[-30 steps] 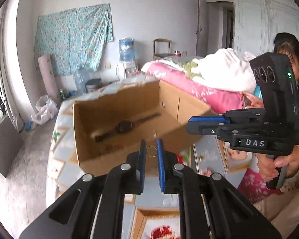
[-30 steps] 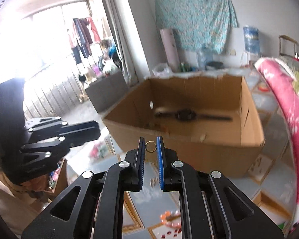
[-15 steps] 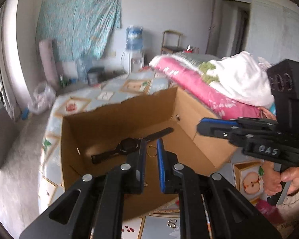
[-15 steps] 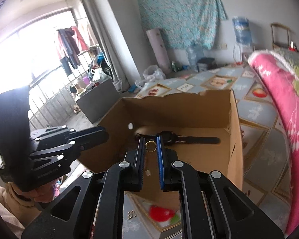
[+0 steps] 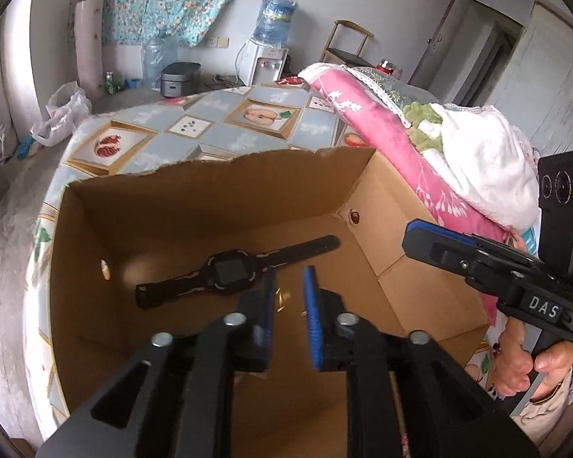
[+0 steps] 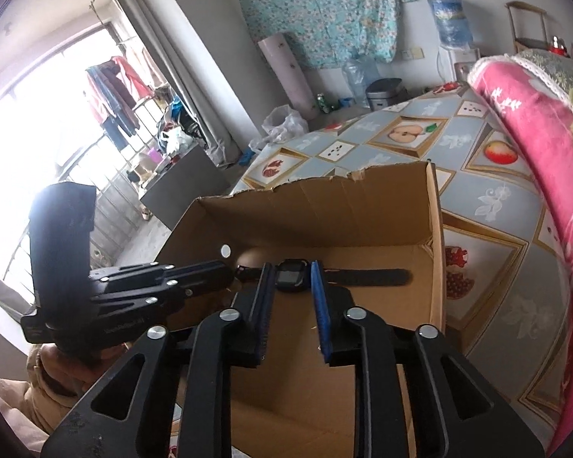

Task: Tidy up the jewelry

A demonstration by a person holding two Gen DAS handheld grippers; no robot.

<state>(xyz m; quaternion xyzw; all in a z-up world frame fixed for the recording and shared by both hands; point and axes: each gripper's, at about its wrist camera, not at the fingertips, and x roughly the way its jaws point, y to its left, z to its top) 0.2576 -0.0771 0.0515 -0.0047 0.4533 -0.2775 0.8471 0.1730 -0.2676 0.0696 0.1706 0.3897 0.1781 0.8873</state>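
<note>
An open cardboard box (image 5: 217,187) (image 6: 363,198) stands on the patterned table. A black wristwatch (image 5: 233,271) (image 6: 292,276) lies flat on its floor. My left gripper (image 5: 289,278) is open above the box, with a small blurred gold ring (image 5: 284,299) between its fingertips, apparently loose in the air. My right gripper (image 6: 293,273) is open above the box, over the watch, with nothing between its pads. Each gripper shows in the other's view: the right one (image 5: 477,255), the left one (image 6: 164,282).
A pink quilt (image 5: 382,122) (image 6: 534,122) with white and green bedding lies along the table's right side. The tablecloth (image 5: 210,126) shows fruit pictures. A water dispenser (image 5: 267,45), chair, rice cooker and plastic bags stand by the far wall.
Both grippers moved forward and down over the box and opened. Each held a gold ring before; the left ring now drops blurred between the jaws, and the right ring is gone from view.
</note>
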